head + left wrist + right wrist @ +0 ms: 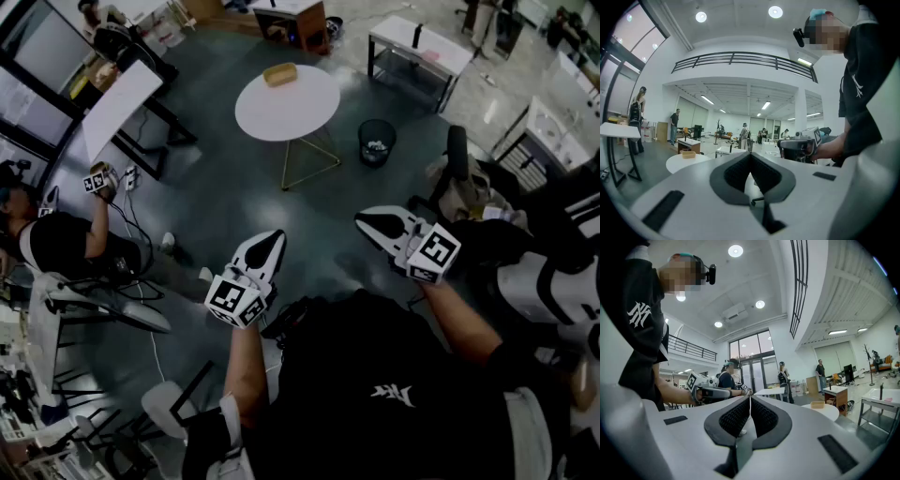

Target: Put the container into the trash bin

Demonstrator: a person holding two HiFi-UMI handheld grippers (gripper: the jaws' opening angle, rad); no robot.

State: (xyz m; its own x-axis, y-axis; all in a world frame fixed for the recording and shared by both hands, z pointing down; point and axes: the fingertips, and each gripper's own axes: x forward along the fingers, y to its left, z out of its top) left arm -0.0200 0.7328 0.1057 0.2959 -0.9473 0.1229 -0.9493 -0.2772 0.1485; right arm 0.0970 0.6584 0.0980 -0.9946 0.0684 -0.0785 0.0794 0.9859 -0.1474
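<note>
A tan container [279, 74] lies on the far side of a round white table [291, 112]. To the table's right, a black trash bin [377, 142] stands on the floor with something pale inside. My left gripper [273, 242] and right gripper [367, 221] hover well short of the table, both shut with nothing between the pads. The left gripper view shows its closed jaws [750, 153], the container [688, 154] far off at the left, and the right gripper [799, 146] beside it. From the right gripper [750, 398], the container [817, 404] sits on the table [832, 412] at the right.
A person sits on the floor at the left, holding up another gripper [97, 181] next to a slanted white board [122, 103]. An office chair [457, 178] stands to the right of the bin. A white bench table [417, 45] and a wooden cabinet [292, 19] lie beyond.
</note>
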